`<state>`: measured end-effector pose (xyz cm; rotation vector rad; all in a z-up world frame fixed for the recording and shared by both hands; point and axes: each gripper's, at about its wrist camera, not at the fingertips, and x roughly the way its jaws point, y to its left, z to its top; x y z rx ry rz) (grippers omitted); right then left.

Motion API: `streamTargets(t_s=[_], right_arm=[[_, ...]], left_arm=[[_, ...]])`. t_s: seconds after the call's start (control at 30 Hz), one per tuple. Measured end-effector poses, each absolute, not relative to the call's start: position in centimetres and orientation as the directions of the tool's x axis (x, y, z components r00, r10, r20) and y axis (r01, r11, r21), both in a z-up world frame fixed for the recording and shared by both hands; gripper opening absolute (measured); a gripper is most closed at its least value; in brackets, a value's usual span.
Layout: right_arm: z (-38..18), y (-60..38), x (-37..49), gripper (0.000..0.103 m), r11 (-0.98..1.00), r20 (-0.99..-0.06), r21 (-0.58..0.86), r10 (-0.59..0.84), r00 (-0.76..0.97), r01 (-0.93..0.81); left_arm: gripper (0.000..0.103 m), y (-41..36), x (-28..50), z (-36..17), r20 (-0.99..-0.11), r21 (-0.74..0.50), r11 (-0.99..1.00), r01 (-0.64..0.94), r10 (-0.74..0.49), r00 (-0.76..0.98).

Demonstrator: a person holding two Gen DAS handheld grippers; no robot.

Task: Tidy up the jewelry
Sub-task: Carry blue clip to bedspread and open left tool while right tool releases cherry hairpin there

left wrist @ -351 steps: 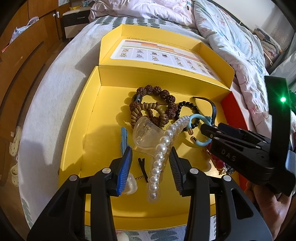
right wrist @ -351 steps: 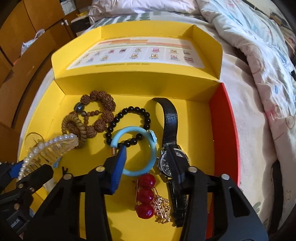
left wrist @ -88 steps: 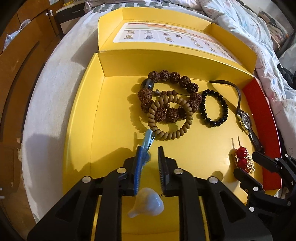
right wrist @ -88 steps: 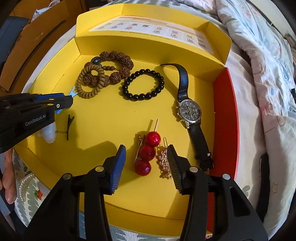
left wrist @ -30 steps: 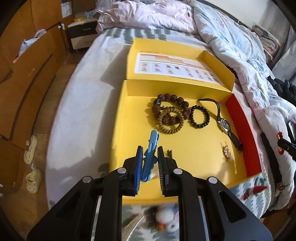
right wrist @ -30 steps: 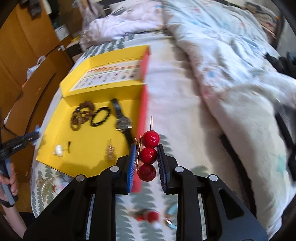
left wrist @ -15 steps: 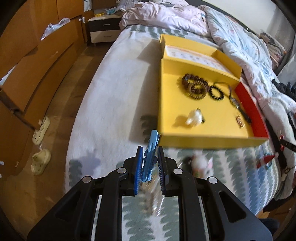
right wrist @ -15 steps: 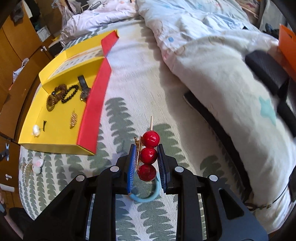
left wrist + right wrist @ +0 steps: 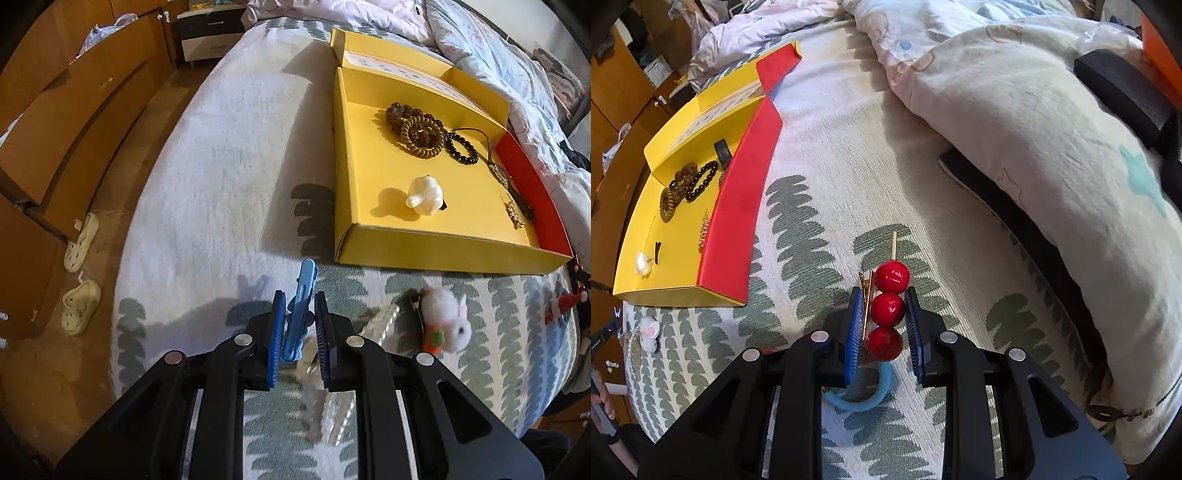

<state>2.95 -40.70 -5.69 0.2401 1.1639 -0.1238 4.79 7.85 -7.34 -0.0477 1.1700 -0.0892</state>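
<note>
My left gripper [image 9: 298, 325] is shut on a blue hair clip [image 9: 301, 302] and hangs over the leaf-patterned bedspread, in front of the yellow box [image 9: 424, 254]. Just under it lie a clear pearl hair claw [image 9: 340, 410] and a fluffy white bunny clip [image 9: 448, 325]. My right gripper [image 9: 881, 321] is shut on a red three-bead hair clip [image 9: 888, 308], low over the bedspread to the right of the box [image 9: 731, 206]. A light blue bracelet [image 9: 864, 397] lies beneath it. Inside the box are brown bead bracelets [image 9: 417, 125], a black bead bracelet [image 9: 461, 147], a watch [image 9: 502, 173], a gold clip [image 9: 513, 214] and a white clip [image 9: 424, 195].
A rumpled duvet [image 9: 1034, 129] fills the right side of the bed, with a black strap [image 9: 1015, 218] along its edge. Wooden drawers [image 9: 74, 122] and slippers [image 9: 79, 302] on the floor lie left of the bed. A small red-and-white trinket [image 9: 565, 301] sits on the bedspread near the box's red side.
Both grippers have left the box with their clips and sunk toward the bedspread, the left one to the box's front left, the right one to its right above the blue bracelet.
</note>
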Motion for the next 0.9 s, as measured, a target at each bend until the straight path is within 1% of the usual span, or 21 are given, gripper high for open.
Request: streamTargets(t_s=[0.13, 0.37, 0.43, 0.47, 0.57, 0.6, 0.73, 0.8, 0.9], right_arm=[[-6.2, -40.8, 3.6, 0.024, 0.968, -0.924, 0.118, 0.025, 0.381, 0.223], [-6.7, -41.1, 4.9, 0.024, 0.965, -0.927, 0.129, 0.036, 0.374, 0.227], [-7.0, -41.0, 5.3, 0.024, 0.967, -0.930, 0.127, 0.038, 0.367, 0.223], [-7.1, -40.9, 5.5, 0.024, 0.968, -0.931, 0.120, 0.032, 0.364, 0.222], [-7.4, -40.6, 5.9, 0.025, 0.970, -0.934, 0.107, 0.023, 0.358, 0.216], [-7.5, -40.5, 6.0, 0.028, 0.972, -0.934, 0.099, 0.017, 0.357, 0.213], [-7.8, -39.9, 6.2, 0.030, 0.980, -0.936, 0.013, -0.057, 0.347, 0.197], [-7.5, -39.6, 6.1, 0.038, 0.981, -0.932, -0.003, -0.073, 0.355, 0.193], [-6.3, -39.2, 5.7, 0.044, 0.981, -0.913, -0.003, -0.081, 0.400, 0.193]], left_arm=[[0.016, 7.7, 5.5, -8.5, -0.930, -0.069, 0.997, 0.027, -0.075, 0.360], [0.016, 7.7, 6.1, -9.2, -0.934, -0.081, 0.997, 0.014, -0.081, 0.347], [0.017, 7.8, 6.3, -9.4, -0.934, -0.079, 0.997, 0.003, -0.075, 0.349], [0.020, 7.9, 6.3, -9.5, -0.935, -0.075, 0.997, -0.002, -0.070, 0.348], [0.020, 8.1, 6.4, -9.5, -0.935, -0.085, 0.996, -0.011, -0.076, 0.345], [0.023, 8.2, 6.4, -9.4, -0.935, -0.089, 0.996, -0.013, -0.079, 0.346], [0.035, 8.5, 6.0, -8.4, -0.927, -0.083, 0.996, -0.019, -0.070, 0.368], [0.044, 8.7, 5.9, -7.6, -0.919, -0.086, 0.996, -0.023, -0.071, 0.389], [0.047, 8.8, 5.6, -5.9, -0.900, -0.104, 0.994, -0.025, -0.083, 0.427]])
